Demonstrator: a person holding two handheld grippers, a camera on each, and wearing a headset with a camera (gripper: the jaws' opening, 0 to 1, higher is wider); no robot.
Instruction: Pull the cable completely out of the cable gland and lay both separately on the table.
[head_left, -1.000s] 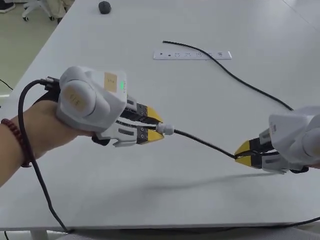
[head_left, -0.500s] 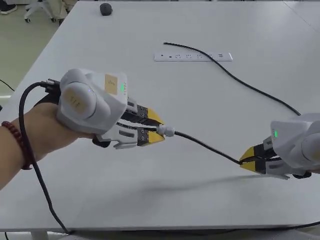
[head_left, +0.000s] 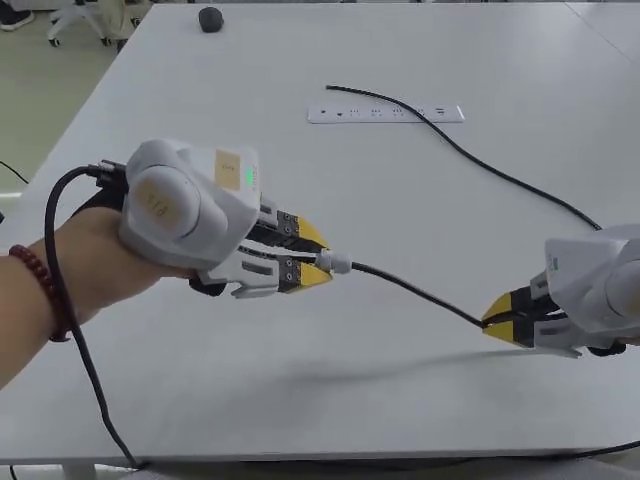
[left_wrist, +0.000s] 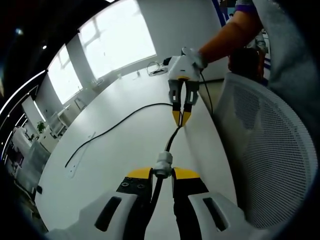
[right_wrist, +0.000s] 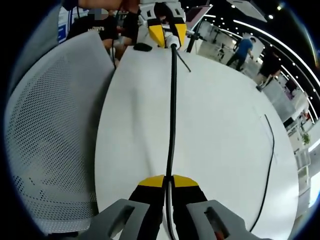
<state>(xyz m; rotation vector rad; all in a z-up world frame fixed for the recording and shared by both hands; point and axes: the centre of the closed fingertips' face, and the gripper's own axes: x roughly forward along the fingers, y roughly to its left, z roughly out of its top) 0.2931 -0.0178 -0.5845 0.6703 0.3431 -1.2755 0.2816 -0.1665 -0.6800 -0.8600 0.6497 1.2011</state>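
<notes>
My left gripper (head_left: 322, 260) is shut on a white cable gland (head_left: 334, 264) above the white table (head_left: 300, 180). The gland (left_wrist: 163, 163) sits between its yellow jaw tips in the left gripper view. A black cable (head_left: 415, 292) runs out of the gland to my right gripper (head_left: 492, 325), which is shut on it low at the right. In the right gripper view the cable (right_wrist: 172, 115) stretches straight from my own jaws to the gland (right_wrist: 172, 41) in the far gripper. The left gripper view shows the right gripper (left_wrist: 182, 117) pinching the cable (left_wrist: 172, 140) ahead.
A white power strip (head_left: 385, 113) lies at the table's far middle, with a black cord (head_left: 500, 172) trailing from it to the right edge. A dark round object (head_left: 210, 18) sits at the far end. A mesh chair back (right_wrist: 50, 130) stands beside the table.
The right gripper has drawn further right and slightly down with the cable. The left gripper holds the gland in nearly the same place.
</notes>
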